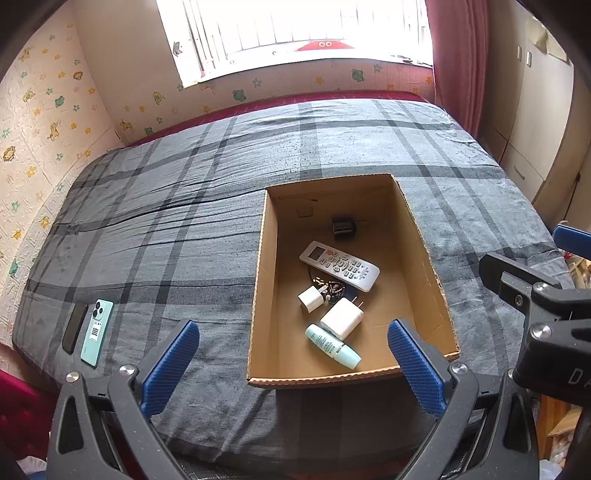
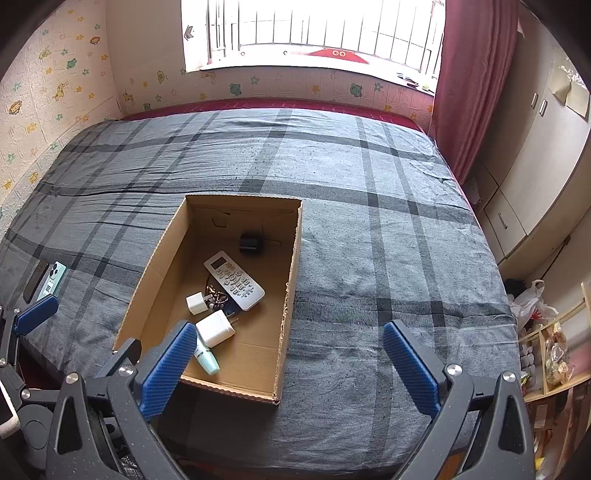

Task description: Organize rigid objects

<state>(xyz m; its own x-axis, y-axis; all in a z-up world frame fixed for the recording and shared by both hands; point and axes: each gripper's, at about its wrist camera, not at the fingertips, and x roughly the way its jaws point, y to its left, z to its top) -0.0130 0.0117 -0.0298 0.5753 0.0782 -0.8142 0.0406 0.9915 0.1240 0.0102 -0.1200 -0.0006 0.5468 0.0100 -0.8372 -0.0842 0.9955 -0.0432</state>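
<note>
Sitting on a gray plaid bedspread (image 1: 184, 206), an open cardboard box (image 1: 424, 236) filled the middle of the left wrist view. A window (image 1: 295, 26) glowed at the top of the frame, with a red curtain (image 1: 458, 55) to its right. Two phones lay side by side at the lower left: a black phone (image 1: 75, 327) and a mint green phone (image 1: 97, 333), well apart from the box.

Inside the box lay a white remote control (image 1: 339, 265), a small black cube (image 1: 343, 229) behind it, a small white charger (image 1: 311, 299), a bigger white charger (image 1: 341, 318), and a pale blue bottle (image 1: 332, 346) near the front wall. A little pile of dark, shiny bits (image 1: 330, 288) sat between the chargers and the remote; it was too small to name.

The left gripper (image 1: 293, 354) was spread wide and held nothing. The bottle showed between its blue pads (image 1: 170, 365), not touching them.

The right gripper (image 2: 290, 356) was also spread wide and held nothing. The box's right front corner showed between its fingers. Its left pad (image 2: 168, 365) hid part of the bottle (image 2: 207, 360). At the lower right of the right wrist view, shelves (image 2: 554, 354) were cut off by the edge.
</note>
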